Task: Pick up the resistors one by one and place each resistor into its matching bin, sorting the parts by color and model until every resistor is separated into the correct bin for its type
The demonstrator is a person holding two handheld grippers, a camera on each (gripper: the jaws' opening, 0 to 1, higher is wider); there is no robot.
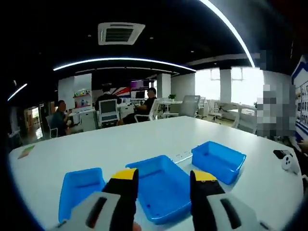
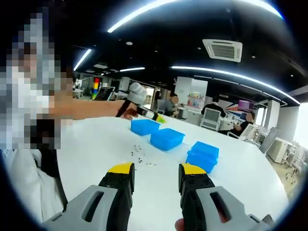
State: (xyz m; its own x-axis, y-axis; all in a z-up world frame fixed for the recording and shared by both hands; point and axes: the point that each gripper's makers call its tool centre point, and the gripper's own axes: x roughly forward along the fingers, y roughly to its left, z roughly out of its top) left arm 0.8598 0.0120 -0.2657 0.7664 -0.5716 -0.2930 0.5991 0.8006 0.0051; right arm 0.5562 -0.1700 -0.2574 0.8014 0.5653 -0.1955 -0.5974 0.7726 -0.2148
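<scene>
Three blue bins stand in a row on the white table (image 1: 120, 144): left bin (image 1: 79, 190), middle bin (image 1: 161, 185), right bin (image 1: 219, 159). My left gripper (image 1: 164, 180) hovers open just above the middle bin, with nothing between its yellow-tipped jaws. In the right gripper view the same bins (image 2: 144, 126), (image 2: 167, 138), (image 2: 203, 155) lie farther off, and several tiny resistors (image 2: 139, 156) are scattered on the table in front of them. My right gripper (image 2: 156, 173) is open and empty, short of the resistors. The left gripper (image 2: 149, 114) reaches over the far bin.
A person's arm (image 2: 91, 108) stretches in from the left, holding the left gripper. A small white device (image 1: 287, 161) and a green card (image 1: 26, 151) lie near the table's edges. People sit at desks with chairs (image 1: 108, 113) beyond the table.
</scene>
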